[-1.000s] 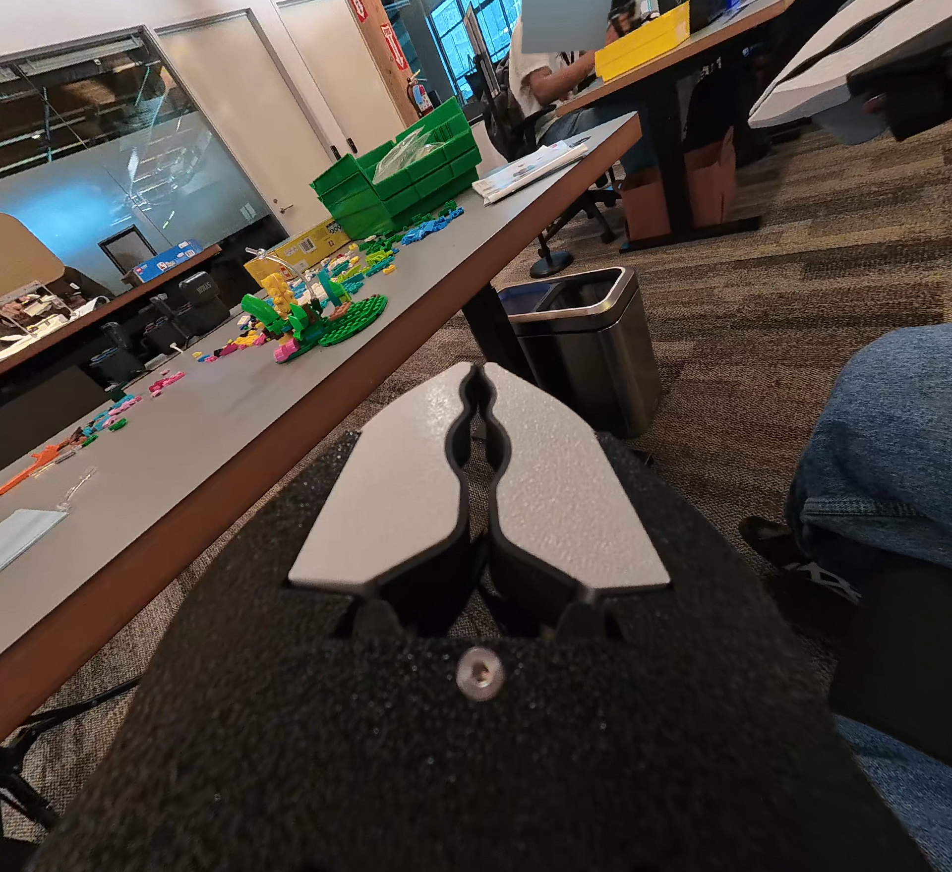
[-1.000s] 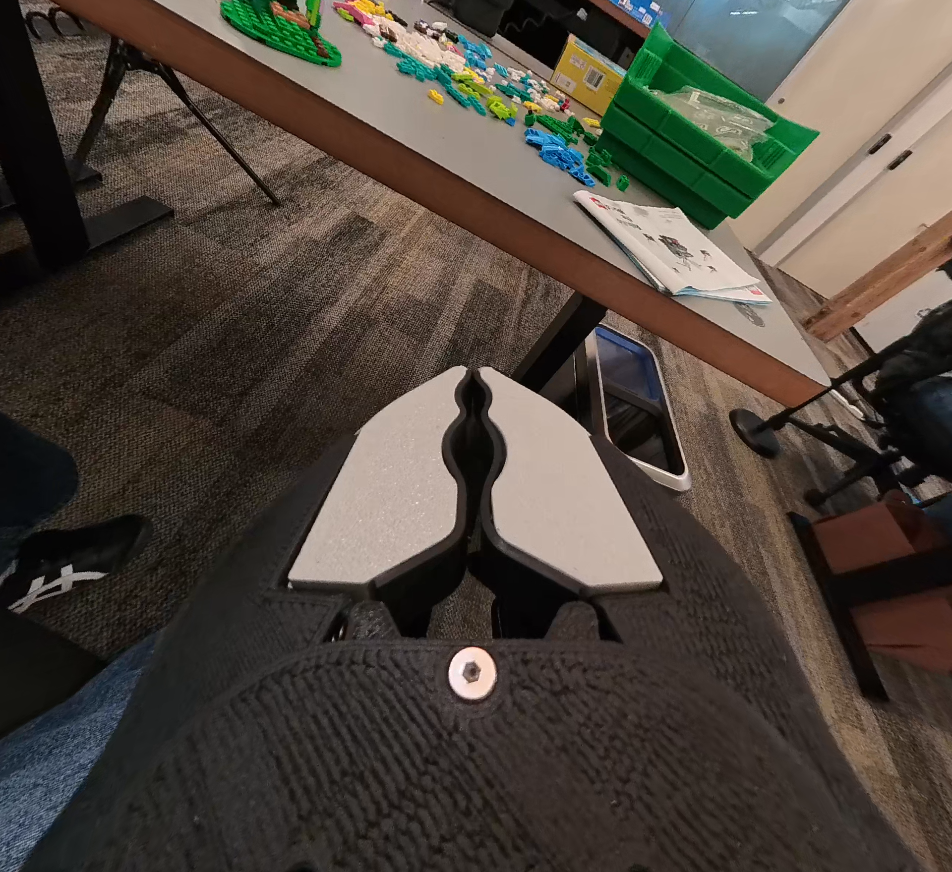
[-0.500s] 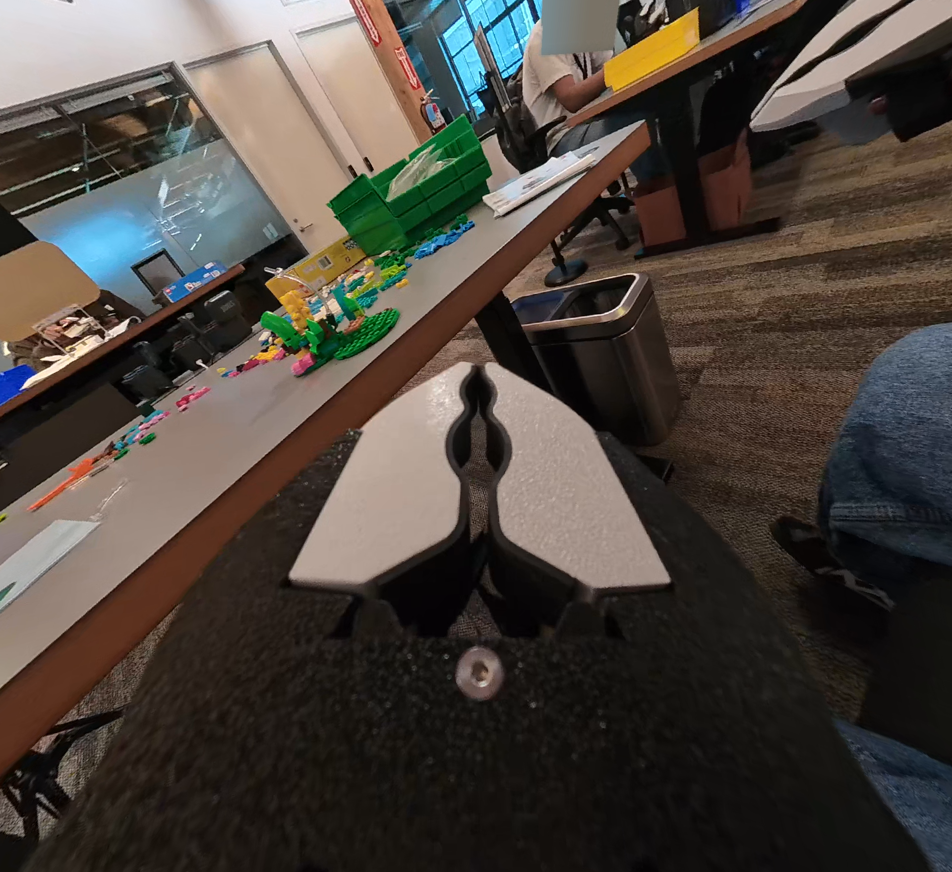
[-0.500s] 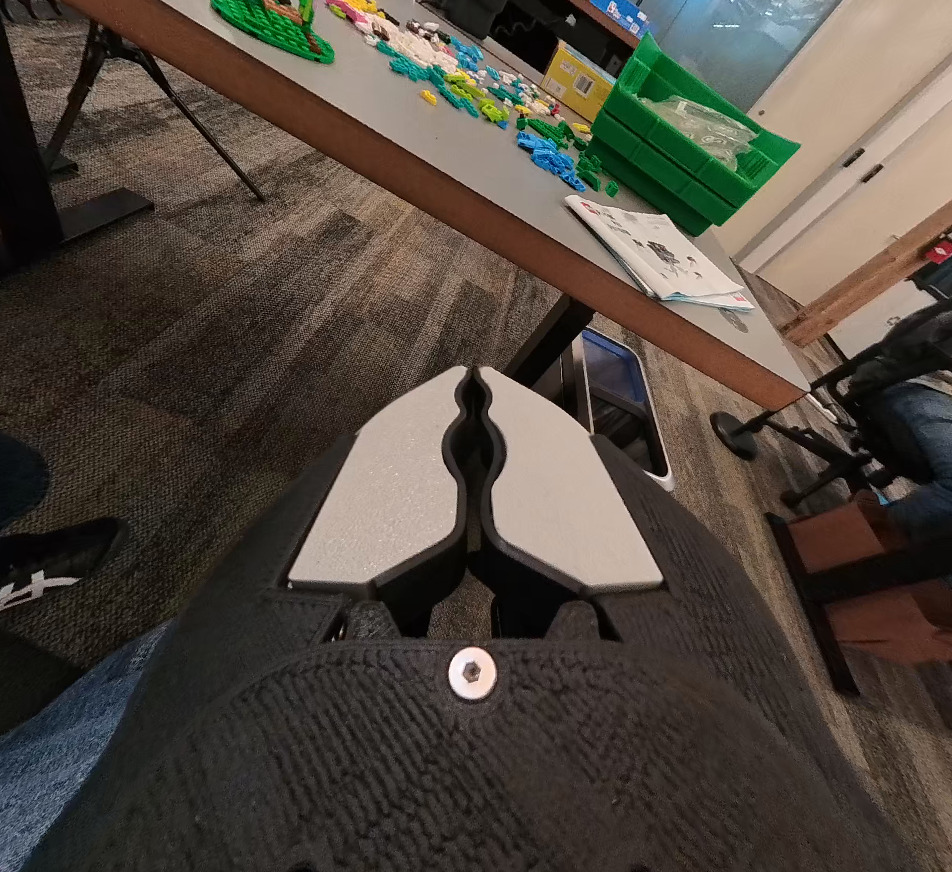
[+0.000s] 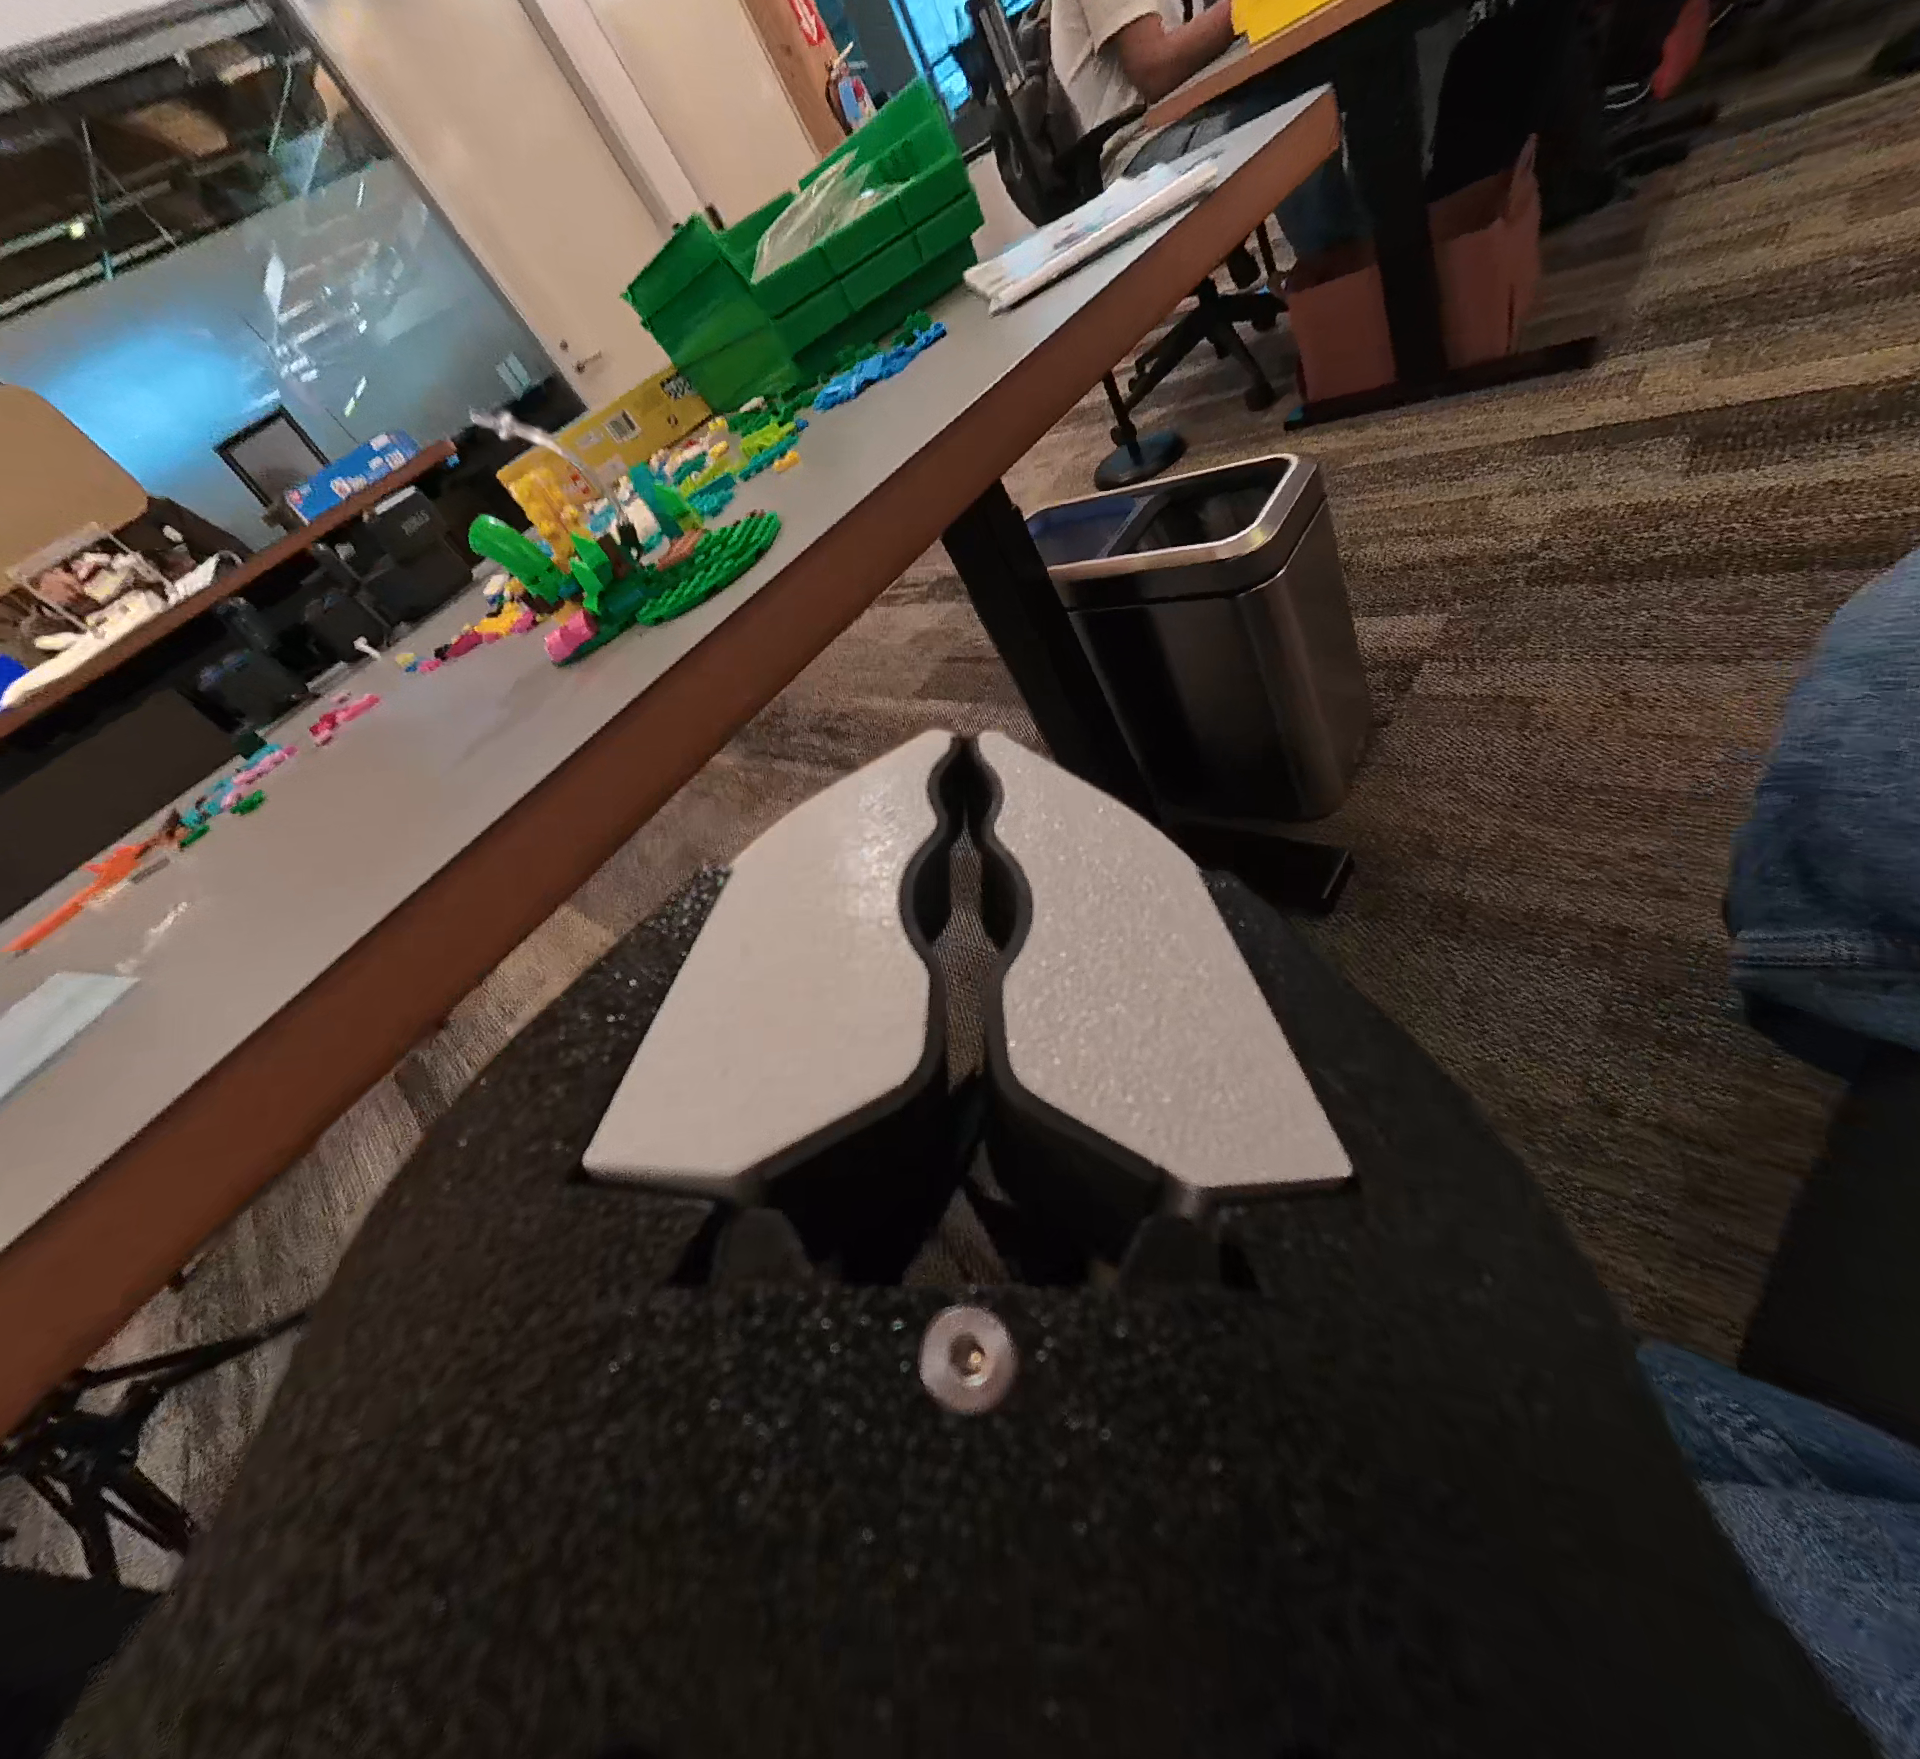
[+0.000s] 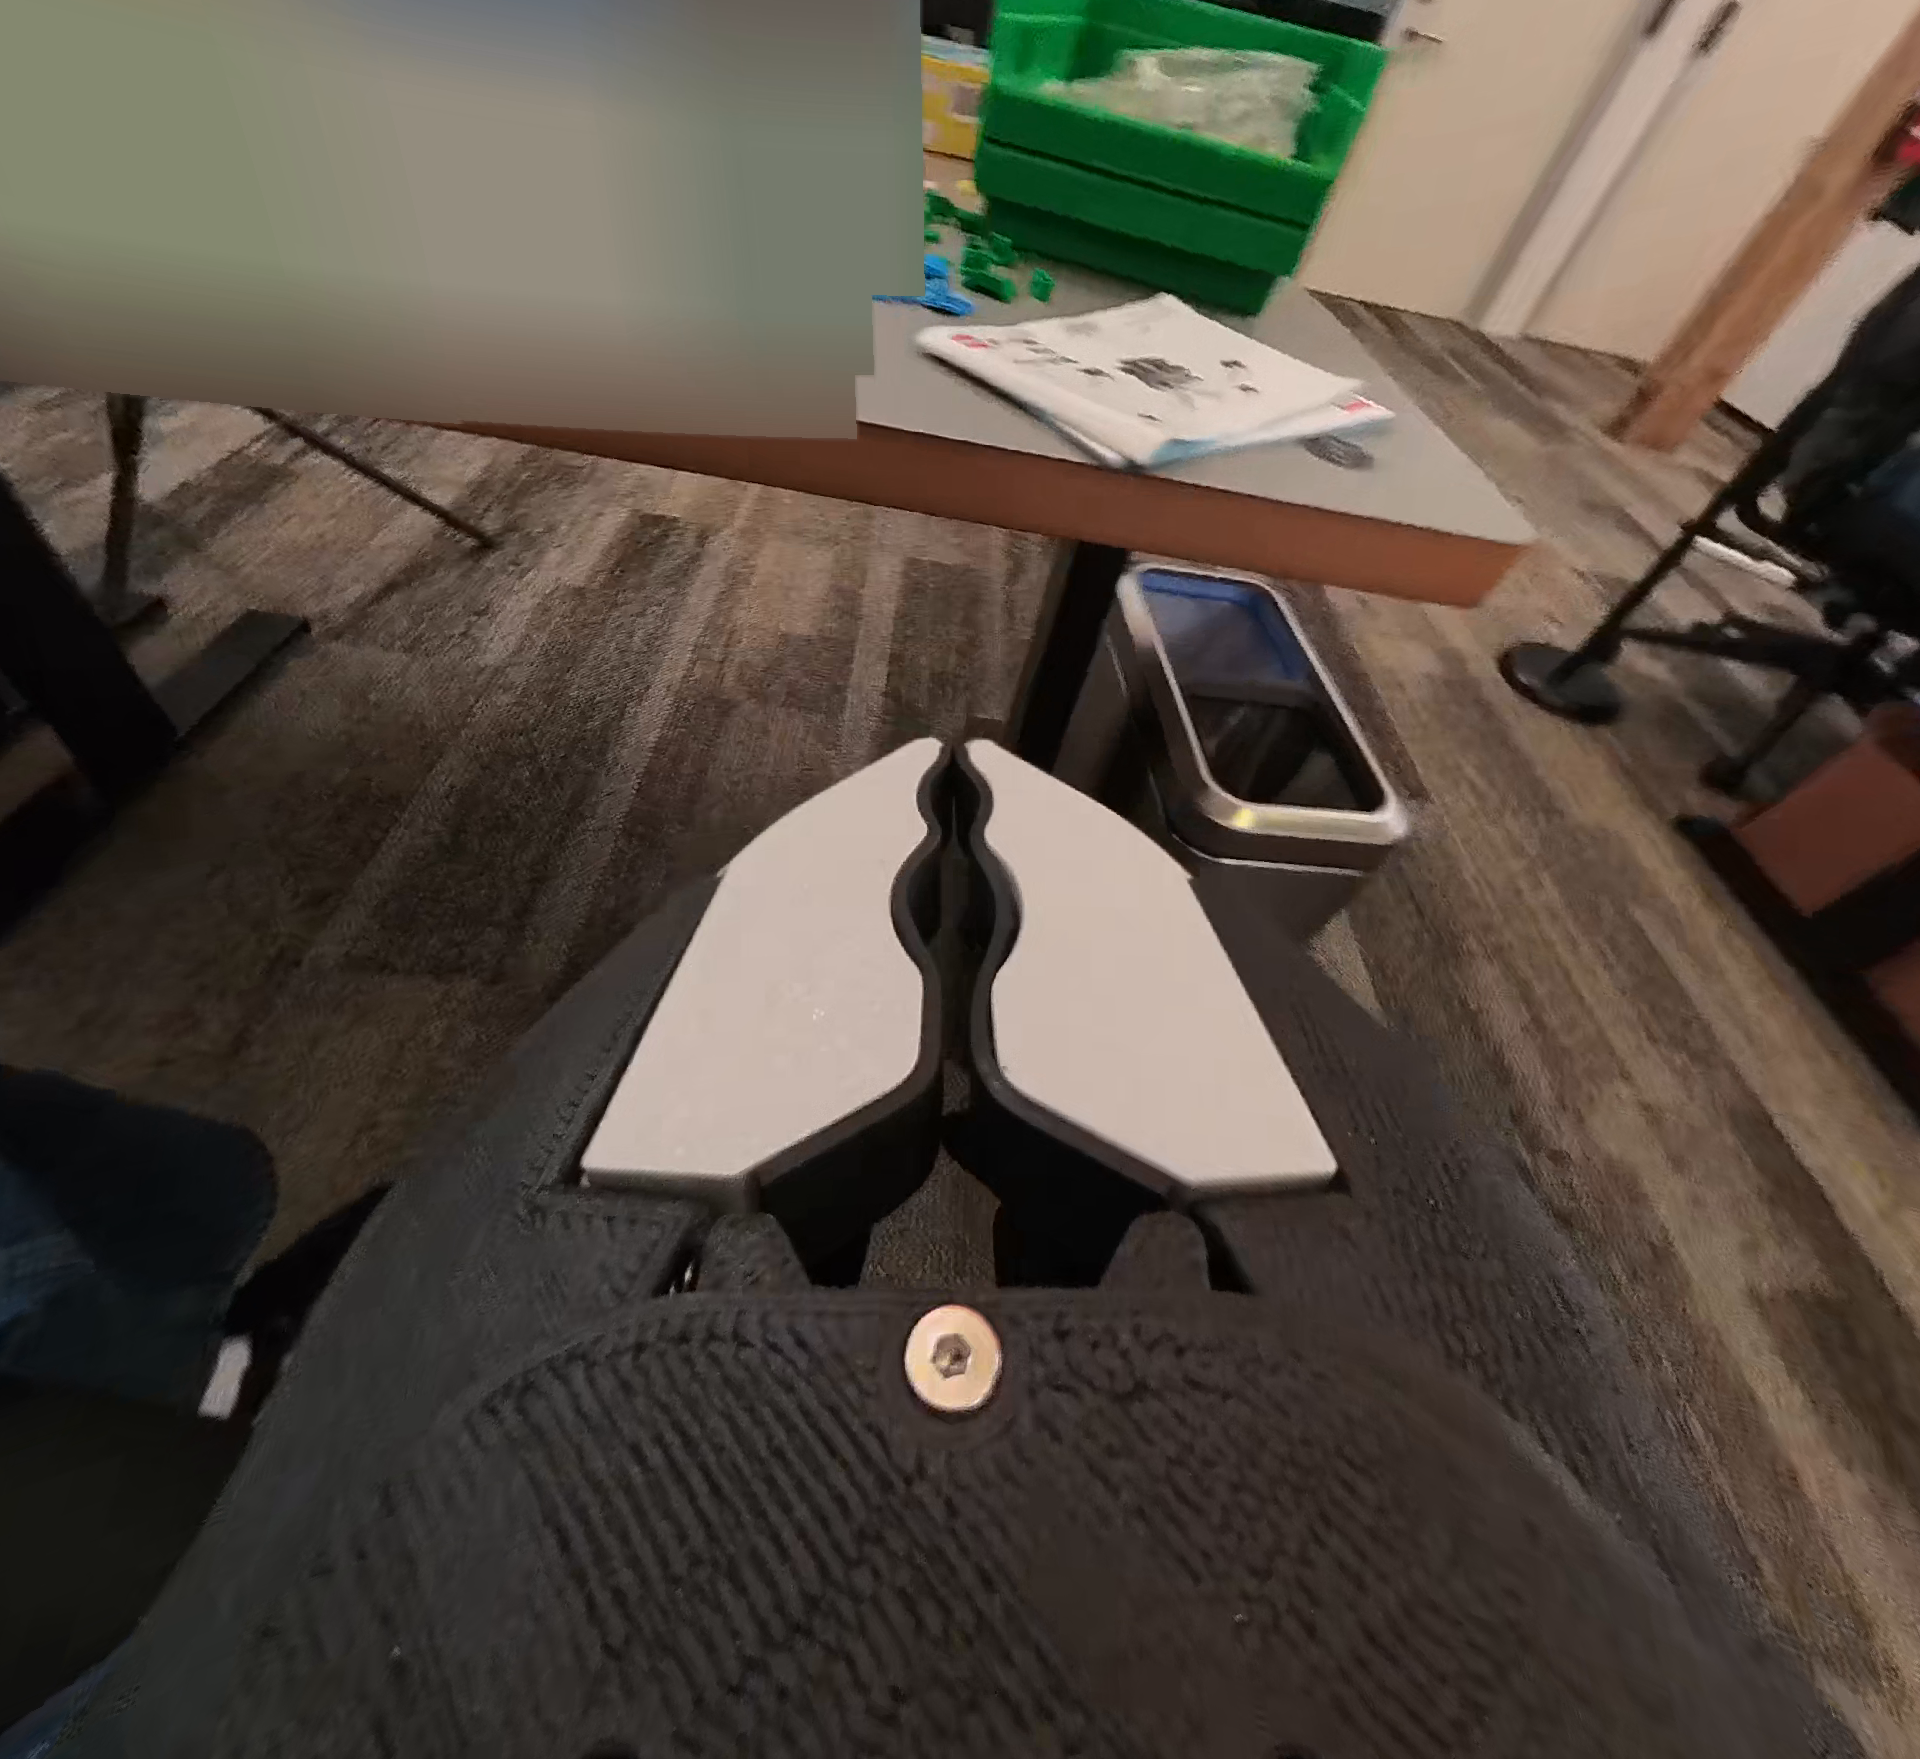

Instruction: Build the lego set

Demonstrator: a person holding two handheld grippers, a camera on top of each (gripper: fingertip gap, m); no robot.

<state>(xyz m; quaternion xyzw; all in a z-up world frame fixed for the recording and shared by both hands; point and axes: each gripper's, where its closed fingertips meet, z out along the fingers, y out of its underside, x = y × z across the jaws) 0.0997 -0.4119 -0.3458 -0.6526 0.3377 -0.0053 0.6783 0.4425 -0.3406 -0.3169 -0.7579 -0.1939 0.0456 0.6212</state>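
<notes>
Toy bricks (image 5: 727,462) lie spread on the grey table (image 5: 436,805), next to a little green brick model (image 5: 634,566) and stacked green bins (image 5: 821,275). A paper booklet (image 6: 1153,379) lies near the table's end. Both claws are low, off the table, over the carpet (image 6: 520,722). The left gripper (image 5: 966,753) has its tips pressed together with nothing between them. The right gripper (image 6: 951,753) is the same: tips together, nothing held. A metal trash can (image 5: 1226,649) stands on the floor, the thing nearest both claws. Blue jeans (image 5: 1849,826) show at the side.
</notes>
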